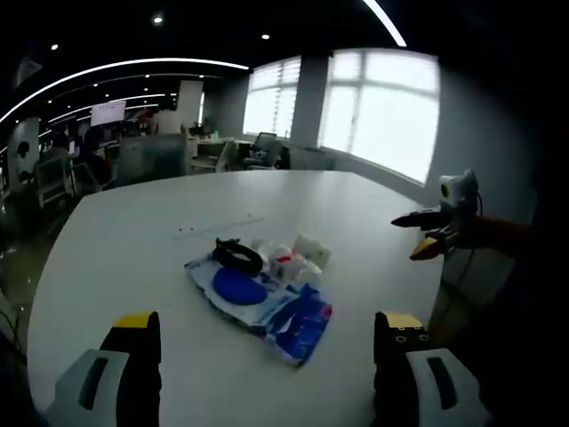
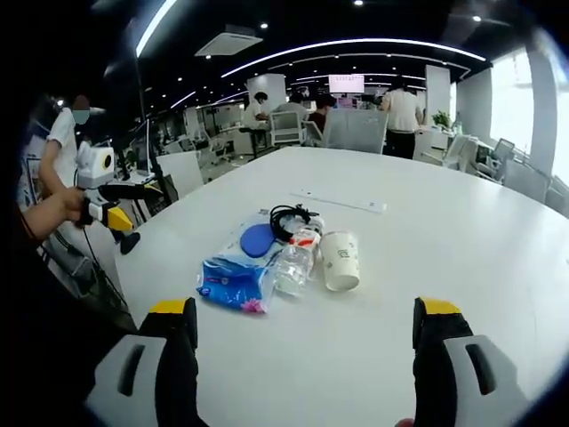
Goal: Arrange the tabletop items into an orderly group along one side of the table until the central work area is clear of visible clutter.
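**On the white worktop, one small cluster**

At mid-worktop [image 2: 462,258] lie a blue plastic wipes packet [image 2: 233,276], black coiled cable [image 2: 289,216], clear plastic bottle [image 2: 295,258] and white paper cup [image 2: 340,260]; the cup's side shows plainly in the right gripper view. Bare surface surrounds them to every edge. Left claw [image 1: 267,342] and right claw [image 2: 307,325] both gape, released.
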`<action>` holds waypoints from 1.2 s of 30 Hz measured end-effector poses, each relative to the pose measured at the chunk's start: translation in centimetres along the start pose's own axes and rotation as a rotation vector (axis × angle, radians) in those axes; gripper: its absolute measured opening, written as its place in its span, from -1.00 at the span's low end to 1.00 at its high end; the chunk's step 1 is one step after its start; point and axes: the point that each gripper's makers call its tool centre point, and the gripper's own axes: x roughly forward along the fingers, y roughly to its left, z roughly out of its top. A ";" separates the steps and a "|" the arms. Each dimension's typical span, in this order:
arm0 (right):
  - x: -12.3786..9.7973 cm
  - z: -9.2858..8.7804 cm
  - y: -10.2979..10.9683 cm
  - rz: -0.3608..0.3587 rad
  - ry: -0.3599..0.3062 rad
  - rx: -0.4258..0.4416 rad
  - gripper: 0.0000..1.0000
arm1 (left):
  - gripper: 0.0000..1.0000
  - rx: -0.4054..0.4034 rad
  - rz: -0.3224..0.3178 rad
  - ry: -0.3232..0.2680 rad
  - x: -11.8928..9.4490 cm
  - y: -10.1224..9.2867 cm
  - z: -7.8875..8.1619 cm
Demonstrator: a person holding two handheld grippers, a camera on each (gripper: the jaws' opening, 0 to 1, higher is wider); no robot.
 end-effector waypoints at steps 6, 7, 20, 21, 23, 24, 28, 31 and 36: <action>0.0 -0.1 -0.1 -0.002 0.004 0.002 0.96 | 0.97 0.001 0.000 0.005 0.1 0.0 -0.1; 0.0 -0.2 -0.2 -0.003 0.005 0.004 0.96 | 0.97 0.000 0.000 0.006 0.1 0.0 -0.1; 0.2 -0.3 -0.4 -0.005 0.012 0.004 0.95 | 0.96 -0.001 -0.014 0.002 0.3 -0.5 0.0; 0.2 -0.4 -0.4 -0.007 0.014 0.005 0.95 | 0.96 -0.001 -0.014 0.001 0.4 -0.5 0.0; 0.1 -0.4 -0.5 -0.008 0.014 0.008 0.95 | 0.96 -0.002 -0.013 0.000 0.3 -0.5 0.0; 0.1 -0.5 -0.5 -0.009 0.014 0.010 0.95 | 0.95 -0.002 -0.014 0.001 0.3 -0.5 0.0; 0.0 -0.6 -0.6 -0.012 0.017 0.013 0.94 | 0.95 0.001 -0.017 -0.003 0.4 -0.8 0.3; 0.0 -0.7 -0.7 -0.012 0.022 0.011 0.94 | 0.96 0.003 -0.019 -0.006 0.5 -0.9 0.3; 0.1 -0.7 -0.7 -0.013 0.028 0.010 0.94 | 0.96 0.000 -0.023 -0.005 0.6 -0.8 0.4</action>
